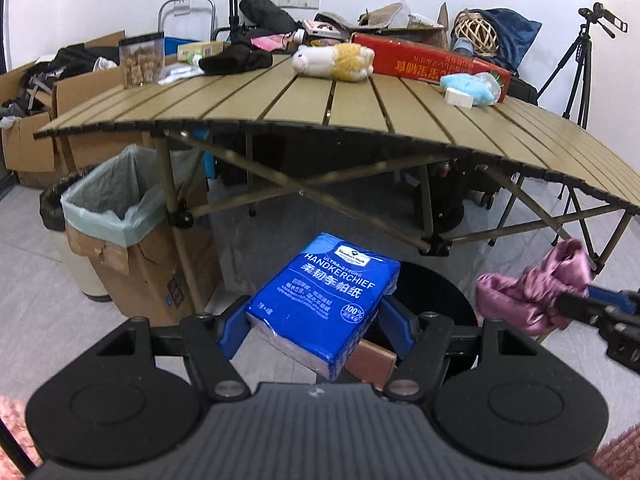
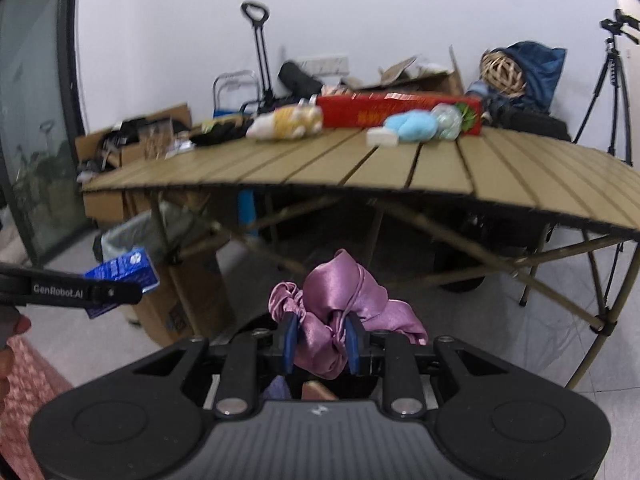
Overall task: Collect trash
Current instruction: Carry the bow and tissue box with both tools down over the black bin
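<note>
A slatted table (image 1: pixel 360 112) is seen over grey floor; the blue tissue pack (image 1: pixel 324 300) is clamped by the left gripper (image 1: pixel 316 320), crumpled pink satin cloth (image 2: pixel 340 304) by the right gripper (image 2: pixel 320 344).

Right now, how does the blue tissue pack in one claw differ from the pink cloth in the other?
The blue tissue pack is a flat, boxy, printed packet; the pink satin cloth is soft, crumpled and shiny. The pack fills a wide gap between the left claw's fingers; the cloth is pinched in the nearly closed right claw. Both are held in the air in front of the slatted table.
</note>
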